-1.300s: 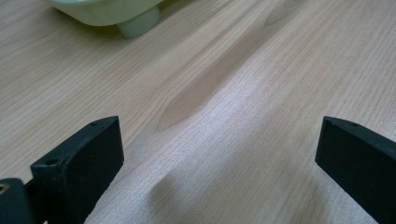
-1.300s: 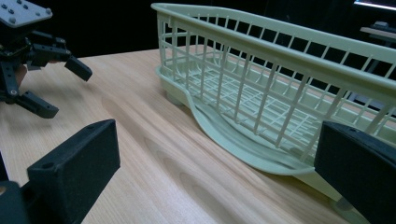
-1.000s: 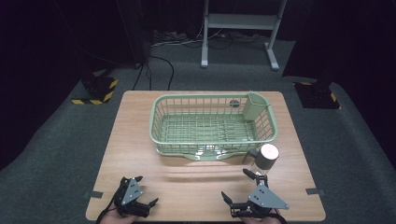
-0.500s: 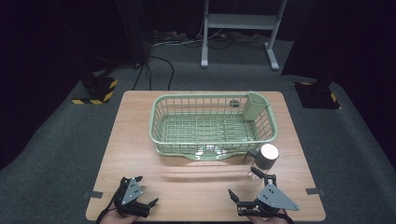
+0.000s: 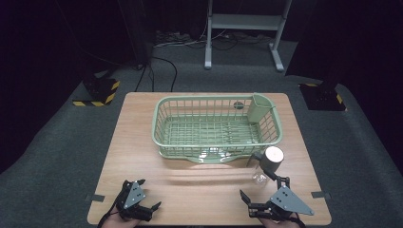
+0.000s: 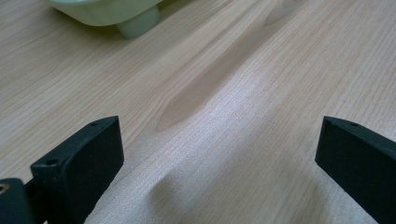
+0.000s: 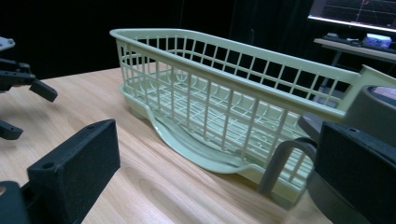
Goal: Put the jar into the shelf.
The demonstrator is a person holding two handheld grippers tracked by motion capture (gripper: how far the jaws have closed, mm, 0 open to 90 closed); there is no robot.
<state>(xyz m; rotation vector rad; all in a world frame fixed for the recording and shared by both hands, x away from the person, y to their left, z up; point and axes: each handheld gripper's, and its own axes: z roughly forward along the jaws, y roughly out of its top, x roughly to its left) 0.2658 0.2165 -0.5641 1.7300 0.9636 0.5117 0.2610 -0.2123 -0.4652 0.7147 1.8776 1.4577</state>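
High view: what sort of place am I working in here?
Probably a lab or recording studio, not a kitchen: the wooden table stands on grey carpet among dark surroundings, with hazard-striped bases and cables on the floor behind it.

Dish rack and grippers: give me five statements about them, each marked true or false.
1. The green dish rack stands empty on the table. True.
2. The grey mug sits inside the rack. False: it stands on the table by the rack's near right corner.
3. The left gripper is open. True.
4. The right gripper grips the mug. False: it is open, short of it.
5. The rack is upside down. False: it is upright.
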